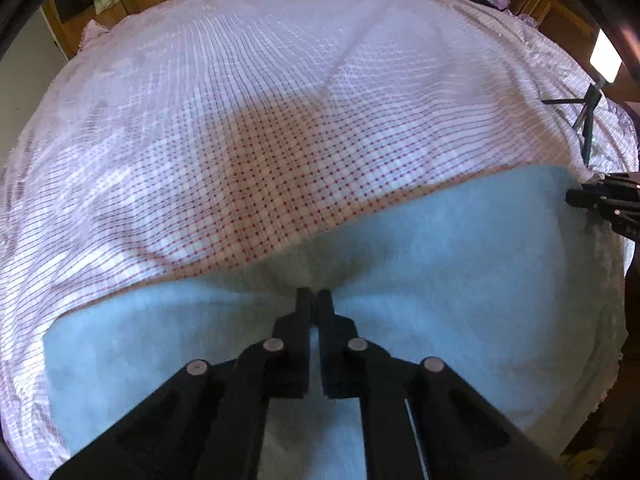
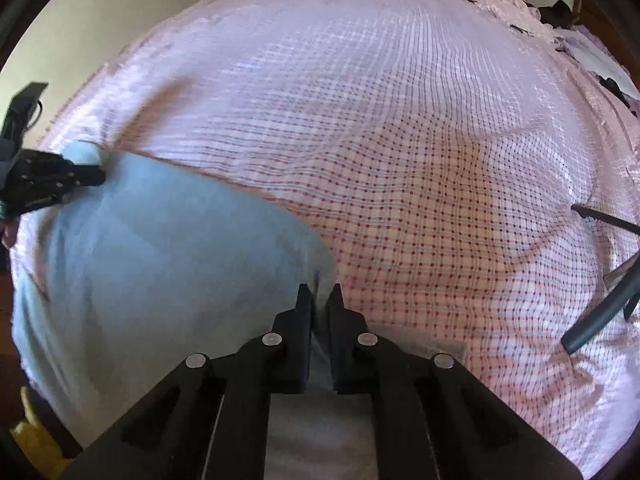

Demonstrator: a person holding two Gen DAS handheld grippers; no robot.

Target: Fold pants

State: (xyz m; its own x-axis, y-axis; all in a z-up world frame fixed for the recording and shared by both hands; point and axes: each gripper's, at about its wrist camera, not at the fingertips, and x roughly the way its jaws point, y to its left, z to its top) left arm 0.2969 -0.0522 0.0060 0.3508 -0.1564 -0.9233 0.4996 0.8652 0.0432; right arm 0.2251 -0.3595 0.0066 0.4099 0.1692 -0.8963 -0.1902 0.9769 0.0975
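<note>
While each gripper point(image 1: 314, 294) point(image 2: 320, 292) pinches its edge, light-blue pants point(image 1: 440, 240) spread beneath.

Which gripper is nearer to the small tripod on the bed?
Right. The right gripper grips the blue pants near the tripod; the left gripper grips them farther along the edge.

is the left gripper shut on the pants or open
Shut on the pants: the left hand-held gripper has its fingers nearly together, pinching a gathered bit of the light blue cloth at their tips.
</note>
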